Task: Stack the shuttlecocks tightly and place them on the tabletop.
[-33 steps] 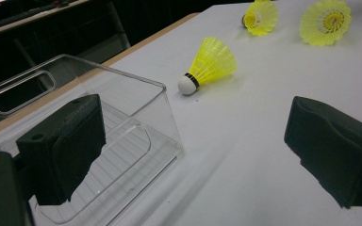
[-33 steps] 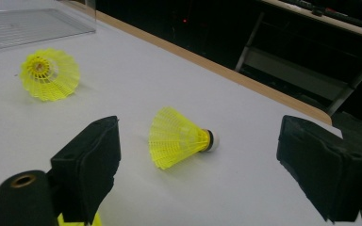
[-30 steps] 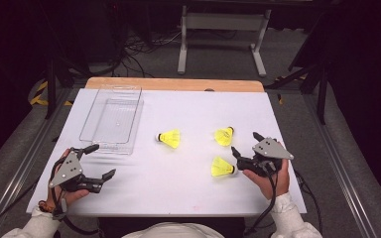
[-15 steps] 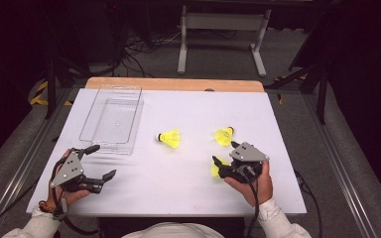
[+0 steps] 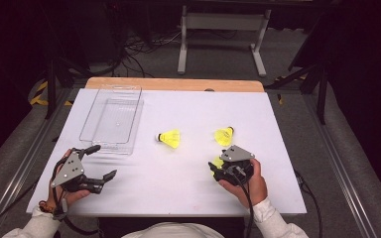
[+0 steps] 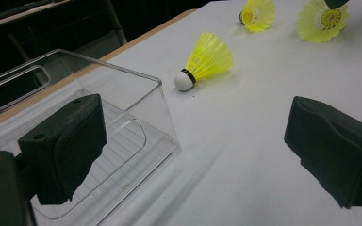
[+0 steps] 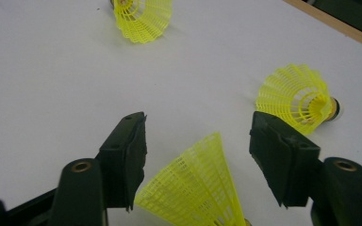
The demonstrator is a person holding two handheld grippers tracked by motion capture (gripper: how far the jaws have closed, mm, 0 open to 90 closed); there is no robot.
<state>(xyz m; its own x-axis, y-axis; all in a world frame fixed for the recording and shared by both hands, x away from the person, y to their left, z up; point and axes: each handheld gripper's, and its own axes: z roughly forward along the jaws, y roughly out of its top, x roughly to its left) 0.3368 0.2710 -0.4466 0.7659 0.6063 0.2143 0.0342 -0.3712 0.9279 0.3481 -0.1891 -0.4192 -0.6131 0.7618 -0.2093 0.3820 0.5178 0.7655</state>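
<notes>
Starting at the left: left gripper [image 5: 96, 163] sits low over the near-left part of the white table [image 5: 188, 106], jaws spread wide, nothing between them. In the left gripper view its pads [image 6: 66, 146] frame the near corner of the clear plastic bin [image 5: 111, 119], which is empty and lies just ahead of that gripper, toward the far-left side of the table. The bin's near wall stands between the left jaw and the shuttlecocks.

Middle of table: one yellow shuttlecock [image 5: 170, 138] on its side, white cork pointing left toward the bin, apart from it. Open surface around it.

Right of that: second shuttlecock [image 5: 224, 135], also on its side, cork end facing away to the right.

Near right: third shuttlecock [image 7: 198, 188], the one being worked. Right gripper [image 5: 218, 167] is over it, and in the right gripper view the mesh skirt sits between the two jaws, which are released and not touching it on either side. Cork end is cut off at the bottom edge there. From the high view the gripper body and the hand [image 5: 245, 183] cover most of this shuttlecock.

Count: 3 shuttlecocks, all yellow, all outside the bin. 1 bin. 2 grippers, both with fingers apart, neither holding anything.
</notes>
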